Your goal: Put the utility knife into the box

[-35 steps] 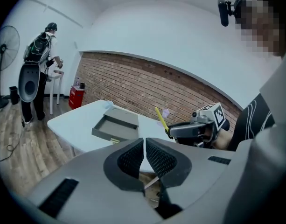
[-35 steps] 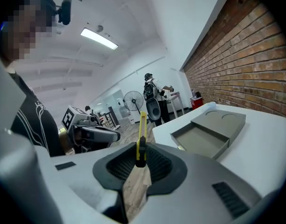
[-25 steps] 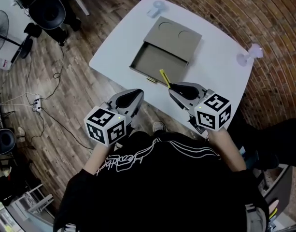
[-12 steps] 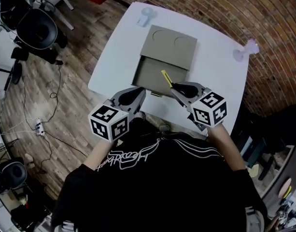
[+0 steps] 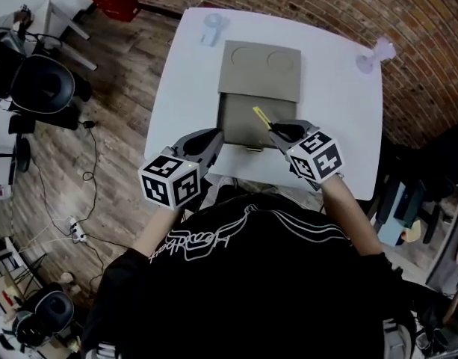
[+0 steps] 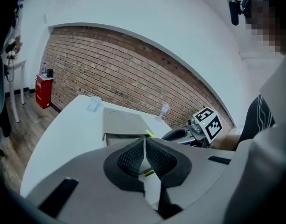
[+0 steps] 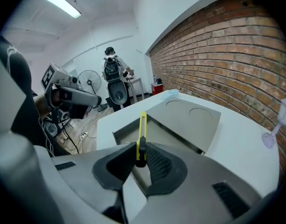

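R gripper (image 5: pixel 277 131), jaws pinched narrow on the yellow utility knife (image 5: pixel 260 116), has eased it fwd from the near edge to over the open part of the grey box (image 5: pixel 260 69), so drop-in looks next; L gripper (image 5: pixel 211 139) hovers near-left, jaws together, empty.

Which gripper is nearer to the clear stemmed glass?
Right. The right gripper, shut on the utility knife, is at the side of the box toward the stemmed glass; the left gripper is at its opposite side.
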A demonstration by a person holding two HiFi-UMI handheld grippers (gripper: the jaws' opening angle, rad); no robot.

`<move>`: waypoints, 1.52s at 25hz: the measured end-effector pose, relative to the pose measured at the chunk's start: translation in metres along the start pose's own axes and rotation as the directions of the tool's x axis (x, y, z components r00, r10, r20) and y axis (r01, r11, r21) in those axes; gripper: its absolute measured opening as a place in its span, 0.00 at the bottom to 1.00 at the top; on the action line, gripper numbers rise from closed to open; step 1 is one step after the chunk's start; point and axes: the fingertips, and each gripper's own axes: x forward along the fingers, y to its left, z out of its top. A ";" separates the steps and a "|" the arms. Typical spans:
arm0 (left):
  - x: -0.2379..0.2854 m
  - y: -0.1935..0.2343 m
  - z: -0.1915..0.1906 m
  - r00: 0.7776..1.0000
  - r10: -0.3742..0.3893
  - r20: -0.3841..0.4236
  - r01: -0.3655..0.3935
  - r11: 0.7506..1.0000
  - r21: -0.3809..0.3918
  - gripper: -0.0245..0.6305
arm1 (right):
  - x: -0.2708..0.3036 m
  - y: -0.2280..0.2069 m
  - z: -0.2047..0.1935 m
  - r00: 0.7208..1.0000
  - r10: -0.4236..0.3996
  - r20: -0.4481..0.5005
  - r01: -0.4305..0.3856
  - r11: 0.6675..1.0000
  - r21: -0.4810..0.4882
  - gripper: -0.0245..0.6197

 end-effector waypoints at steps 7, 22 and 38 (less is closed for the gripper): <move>-0.006 0.029 0.007 0.997 -0.055 -0.046 0.057 0.997 0.042 0.10 | 0.028 -0.009 -0.013 0.987 -0.126 -0.099 0.125 0.992 -0.016 0.14; -0.012 0.060 0.015 0.990 -0.112 -0.082 0.119 0.989 0.085 0.10 | 0.075 -0.025 -0.049 0.894 -0.260 -0.366 0.233 0.965 -0.117 0.14; -0.016 0.064 0.022 0.988 -0.143 -0.051 0.146 0.987 0.074 0.10 | 0.073 -0.034 -0.058 0.864 -0.295 -0.407 0.262 0.956 -0.135 0.20</move>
